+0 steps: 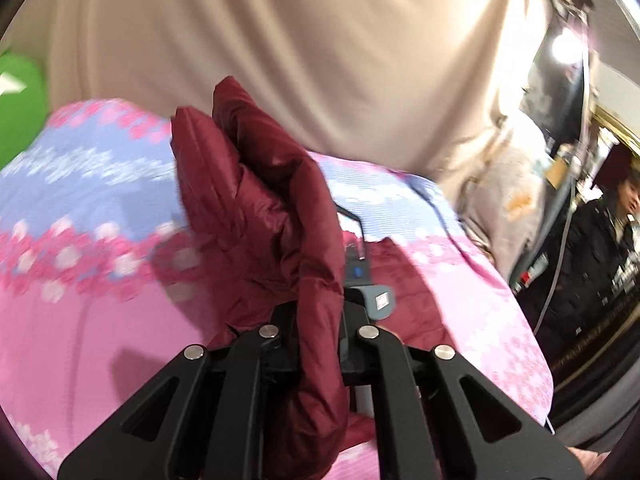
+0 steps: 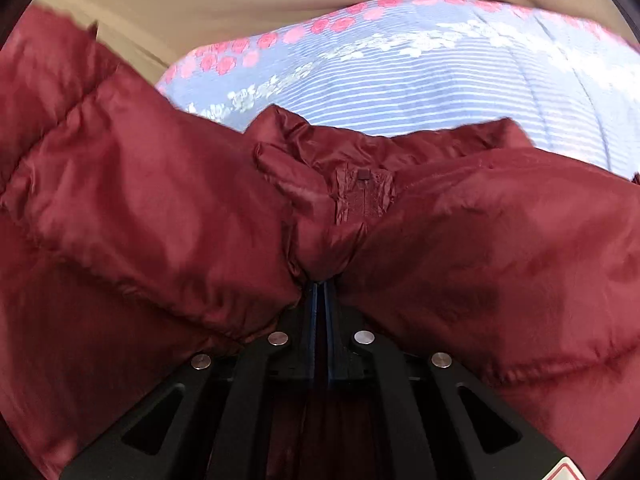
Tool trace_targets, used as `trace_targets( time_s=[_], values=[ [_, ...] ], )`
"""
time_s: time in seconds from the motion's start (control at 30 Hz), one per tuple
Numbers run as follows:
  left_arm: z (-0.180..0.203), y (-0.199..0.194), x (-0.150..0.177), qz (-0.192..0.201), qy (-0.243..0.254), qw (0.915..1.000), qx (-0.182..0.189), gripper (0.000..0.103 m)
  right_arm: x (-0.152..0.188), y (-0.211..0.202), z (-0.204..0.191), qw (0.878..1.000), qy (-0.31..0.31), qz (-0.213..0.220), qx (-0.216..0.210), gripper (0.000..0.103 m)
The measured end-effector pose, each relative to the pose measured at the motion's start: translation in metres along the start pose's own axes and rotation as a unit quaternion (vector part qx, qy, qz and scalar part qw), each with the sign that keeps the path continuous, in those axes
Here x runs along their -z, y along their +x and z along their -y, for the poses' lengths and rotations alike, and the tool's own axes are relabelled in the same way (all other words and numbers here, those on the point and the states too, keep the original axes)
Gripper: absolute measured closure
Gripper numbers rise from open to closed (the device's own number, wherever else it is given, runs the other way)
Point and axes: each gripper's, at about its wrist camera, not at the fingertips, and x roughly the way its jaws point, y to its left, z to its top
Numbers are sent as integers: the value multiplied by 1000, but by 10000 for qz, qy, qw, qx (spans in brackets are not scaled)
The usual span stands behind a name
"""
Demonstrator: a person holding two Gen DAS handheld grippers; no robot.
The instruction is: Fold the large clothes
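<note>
A dark red puffer jacket [image 1: 256, 208] is lifted above a bed with a pink, blue and white flowered cover [image 1: 80, 208]. My left gripper [image 1: 320, 280] is shut on a bunched fold of the jacket, which covers its left finger; the right finger [image 1: 360, 264] shows beside the cloth. In the right wrist view the jacket [image 2: 140, 208] fills most of the frame. My right gripper [image 2: 320, 284] is shut on a pinched seam of it, with padding bulging on both sides. The bed cover [image 2: 400, 80] shows beyond.
A beige curtain [image 1: 280, 40] hangs behind the bed. A green object [image 1: 20, 112] is at the far left. On the right stand a person in black [image 1: 592, 256], a bright lamp [image 1: 568, 48] and cluttered shelves.
</note>
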Motion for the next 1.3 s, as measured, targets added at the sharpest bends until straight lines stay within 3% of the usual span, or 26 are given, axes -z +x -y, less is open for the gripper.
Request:
trace_targets(
  time_s=[0.1, 0.2, 0.3, 0.43, 0.6, 0.67, 0.8, 0.9, 0.93, 1.0, 1.17, 1.3],
  values=[
    [25, 17, -2, -57, 208, 9997, 84, 96, 5, -59, 24, 9987, 184, 388, -282, 95],
    [42, 32, 0, -145, 302, 9994, 132, 96, 19, -128, 68, 9958, 237, 839, 264, 95],
    [55, 43, 5, -223, 404, 9988, 144, 96, 39, -167, 121, 9893, 506, 1075, 843, 90],
    [70, 52, 9, -301, 437, 9985, 152, 96, 52, -154, 165, 9914, 833, 786, 626, 91],
    [95, 62, 11, -353, 509, 9980, 113, 96, 44, -115, 145, 9966, 450, 633, 286, 93],
    [108, 69, 11, -389, 619, 9973, 93, 96, 41, -100, 138, 9974, 261, 579, 335, 96],
    [139, 104, 25, -708, 909, 9933, 117, 96, 41, -95, 144, 9975, 406, 578, 82, 97],
    [153, 145, 40, -1019, 1074, 9890, -54, 96, 46, -114, 163, 9957, 701, 577, -177, 101],
    [157, 153, 42, -1028, 1129, 9882, -115, 96, 48, -124, 173, 9946, 855, 572, -101, 100],
    [158, 172, 47, -1235, 1028, 9869, -110, 96, 54, -151, 195, 9910, 1077, 696, -395, 97],
    [164, 198, 61, -1387, 1157, 9832, -273, 96, 87, -230, 232, 9857, 1151, 1208, 224, 92],
    [171, 221, 79, -1580, 1364, 9766, -515, 95, 118, -253, 232, 9852, 1014, 1331, 373, 88]
  ],
)
